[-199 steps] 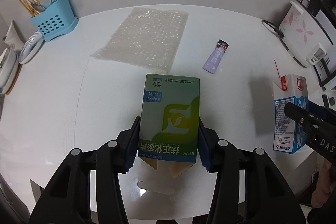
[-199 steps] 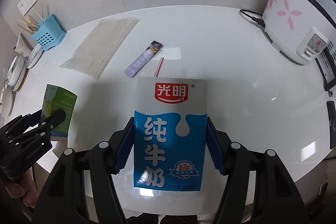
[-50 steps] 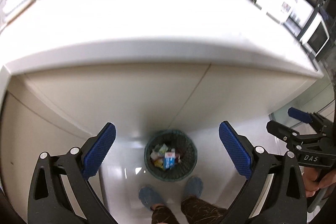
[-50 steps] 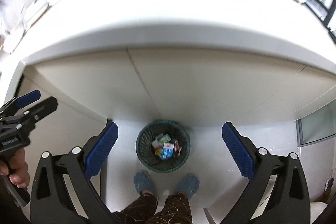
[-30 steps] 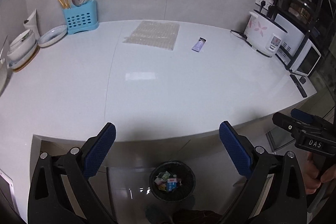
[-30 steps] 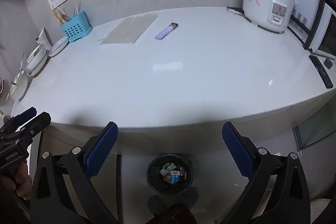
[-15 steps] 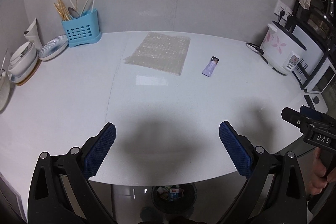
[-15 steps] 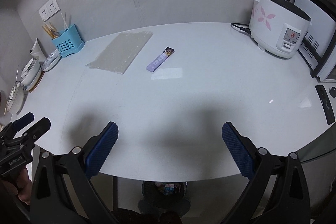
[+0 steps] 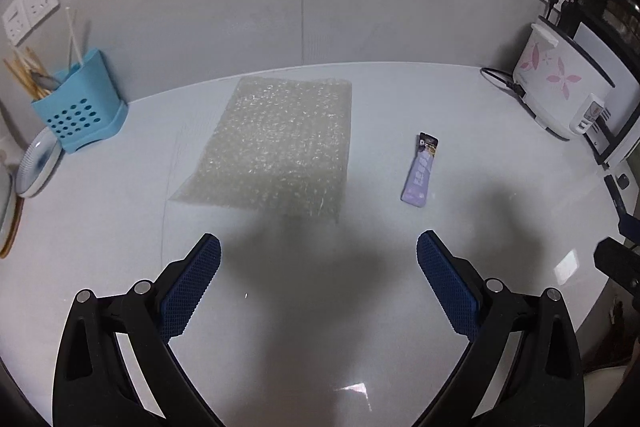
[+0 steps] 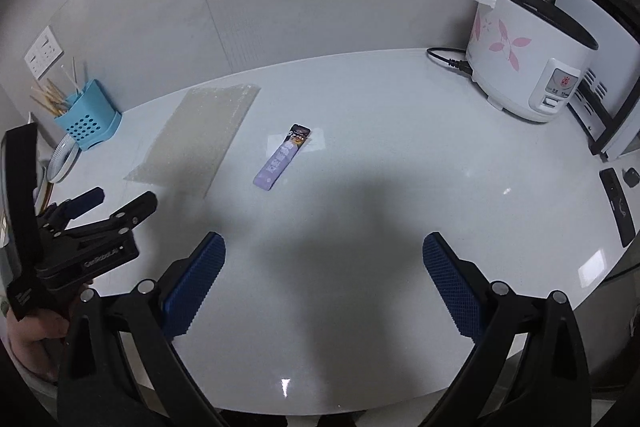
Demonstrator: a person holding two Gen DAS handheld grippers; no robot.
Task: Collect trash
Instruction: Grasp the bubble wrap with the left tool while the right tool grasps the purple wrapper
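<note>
A sheet of clear bubble wrap (image 9: 276, 151) lies flat on the white counter (image 9: 320, 307), beyond my left gripper (image 9: 318, 279), which is open and empty above the near part of the counter. A purple snack wrapper (image 9: 421, 171) lies to the right of the sheet. In the right wrist view the wrapper (image 10: 282, 157) lies ahead and left of my right gripper (image 10: 324, 279), which is open and empty, with the bubble wrap (image 10: 200, 139) further left. The left gripper also shows at the left edge of the right wrist view (image 10: 116, 205).
A blue utensil holder (image 9: 78, 115) and stacked plates (image 9: 34, 163) stand at the far left. A white rice cooker (image 10: 528, 67) with its cord stands at the far right, with a remote (image 10: 618, 201) near the right edge. The wall runs along the back.
Both grippers dropped the green box and milk carton into the floor bin, then rose and moved in over the counter. The bin has gone out of view. Both stay open.
</note>
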